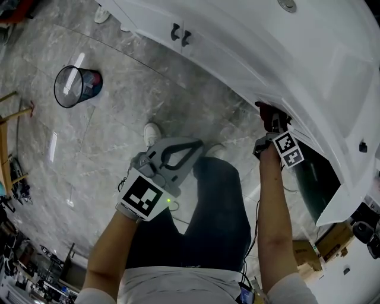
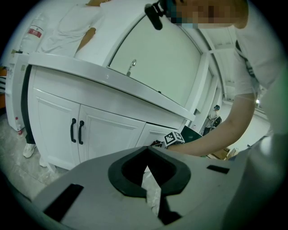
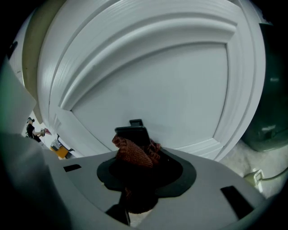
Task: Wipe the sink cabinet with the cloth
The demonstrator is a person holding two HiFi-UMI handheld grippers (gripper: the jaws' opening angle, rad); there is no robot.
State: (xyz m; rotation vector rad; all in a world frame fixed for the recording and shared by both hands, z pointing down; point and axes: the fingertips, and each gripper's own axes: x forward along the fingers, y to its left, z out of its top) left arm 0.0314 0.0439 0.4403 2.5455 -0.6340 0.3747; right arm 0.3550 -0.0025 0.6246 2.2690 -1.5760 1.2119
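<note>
The white sink cabinet (image 1: 237,53) runs across the top of the head view. My right gripper (image 1: 272,122) is shut on a dark red cloth (image 1: 266,109) and holds it against the cabinet front, under the counter edge. In the right gripper view the cloth (image 3: 132,152) bunches between the jaws of the right gripper (image 3: 135,134), right up against a white panelled door (image 3: 157,85). My left gripper (image 1: 196,144) hangs shut and empty over my leg, away from the cabinet. Its view looks past the left gripper (image 2: 147,149) at the cabinet doors (image 2: 108,130) with black handles (image 2: 75,131).
A wire waste bin (image 1: 77,86) stands on the grey marble floor at the left. A dark green thing (image 1: 312,178) shows by an open door (image 1: 338,196) at the right, with cardboard boxes (image 1: 332,240) below. Another person's shoe (image 1: 102,13) is at the cabinet's far end.
</note>
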